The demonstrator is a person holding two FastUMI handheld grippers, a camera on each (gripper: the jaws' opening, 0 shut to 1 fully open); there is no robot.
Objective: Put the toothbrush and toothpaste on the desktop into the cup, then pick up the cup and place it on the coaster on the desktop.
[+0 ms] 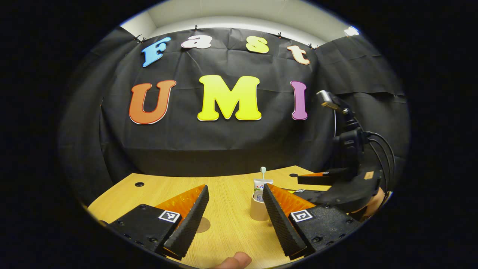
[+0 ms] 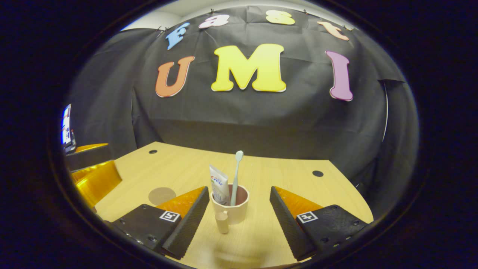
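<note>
Now right gripper (image 2: 239, 213) jaws wide, gripping nothing; cup (image 2: 230, 209) upright on desktop (image 2: 283, 175) between its fingers, handle toward camera, contact unclear. Toothbrush (image 2: 236, 175) and toothpaste (image 2: 218, 185) stand inside cup. Left gripper (image 1: 233, 216) also wide, empty; cup just beside its right finger. Coaster (image 2: 162, 195) lies left of cup, well apart.

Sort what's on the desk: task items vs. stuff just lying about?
Task items:
cup, on the desk
toothbrush, standing in the cup
toothpaste, standing in the cup
coaster, bare, left of the cup
right gripper, jaws open around the cup

Not task:
cable holes in the desk
</note>
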